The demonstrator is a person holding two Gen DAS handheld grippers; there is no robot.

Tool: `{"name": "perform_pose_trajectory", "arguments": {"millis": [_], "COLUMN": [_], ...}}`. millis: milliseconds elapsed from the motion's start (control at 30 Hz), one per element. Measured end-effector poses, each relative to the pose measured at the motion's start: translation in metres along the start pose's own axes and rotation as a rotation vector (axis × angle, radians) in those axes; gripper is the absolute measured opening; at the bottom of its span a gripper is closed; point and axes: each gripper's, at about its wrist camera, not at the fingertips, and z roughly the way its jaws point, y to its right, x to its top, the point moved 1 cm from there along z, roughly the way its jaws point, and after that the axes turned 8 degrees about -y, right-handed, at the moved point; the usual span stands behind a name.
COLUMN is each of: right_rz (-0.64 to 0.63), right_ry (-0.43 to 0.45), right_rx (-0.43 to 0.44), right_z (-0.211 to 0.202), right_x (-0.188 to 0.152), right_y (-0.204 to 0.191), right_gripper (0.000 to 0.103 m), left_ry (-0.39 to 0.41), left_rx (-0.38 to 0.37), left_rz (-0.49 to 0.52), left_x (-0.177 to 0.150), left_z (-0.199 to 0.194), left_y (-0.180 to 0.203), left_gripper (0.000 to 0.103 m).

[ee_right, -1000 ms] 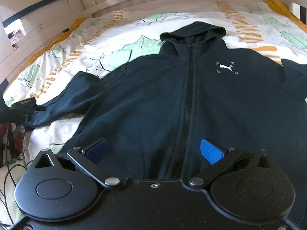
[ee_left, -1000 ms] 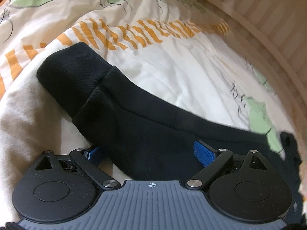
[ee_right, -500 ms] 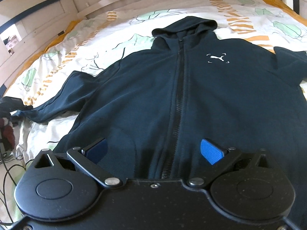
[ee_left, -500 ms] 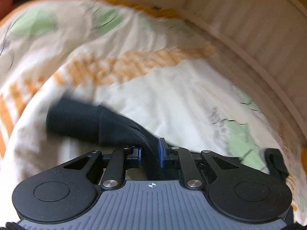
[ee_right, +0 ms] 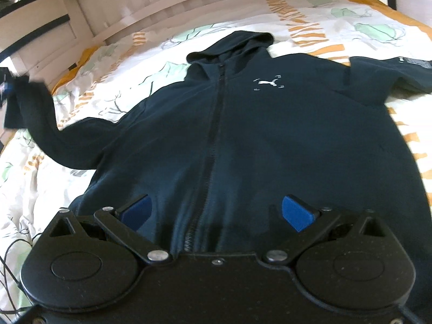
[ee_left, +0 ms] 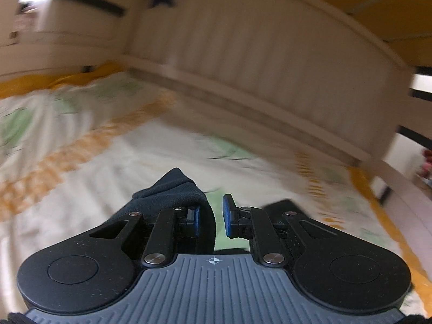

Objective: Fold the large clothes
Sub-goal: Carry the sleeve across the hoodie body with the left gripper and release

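The dark hoodie (ee_right: 270,140) lies face up on the bed (ee_right: 351,24), with a white leaping-cat logo (ee_right: 267,83) on its chest. The left gripper (ee_left: 210,216) pinches the sleeve cuff (ee_left: 172,189), lifted. The right gripper (ee_right: 216,212) hovers over the hem with fingers spread.

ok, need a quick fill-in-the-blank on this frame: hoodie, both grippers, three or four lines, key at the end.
1. The left gripper is shut on the hoodie's ____, lifted off the bedspread.
2. The right gripper hovers over the hoodie with its jaws ____.
3. The front zipper is ____ all the way up.
4. The white logo sits on the ____ of the hoodie.

Missing words: sleeve; open; closed; chest
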Motion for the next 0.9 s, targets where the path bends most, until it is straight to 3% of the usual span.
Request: {"name": "perform_pose_trajectory", "arguments": {"millis": [300,600,667,733,900], "right_rz": [0.064,0.114,0.121,0.129,0.141], "right_ry": [0.031,0.038,0.038,0.038,0.033], "right_rx": [-0.019,-0.036,-0.038,-0.042,-0.057], "right_z": [-0.018,-0.026,-0.026,-0.027,-0.026], "right_x": [-0.007,-0.012,-0.012,-0.011,-0.011], "right_y": [0.030,0.051,0.054,0.057,0.063], "right_gripper": [0.102,0.102,0.102,0.102,0.102], "left_ry": [-0.097,-0.261,-0.301,-0.350,-0.435], "left_rx": [-0.179,-0.231,-0.231,-0.254,-0.305], "left_rz": [0.127,0.192,0.204,0.204,0.228], "left_x": [-0.031,-0.096,-0.112,-0.125,-0.148], "left_z": [0.060,0.142,0.153,0.163,0.160], "left_y": [0.114,0.181,0.185,0.183,0.175], "left_gripper": [0.016,0.017,0.024,0.043,0.073]}}
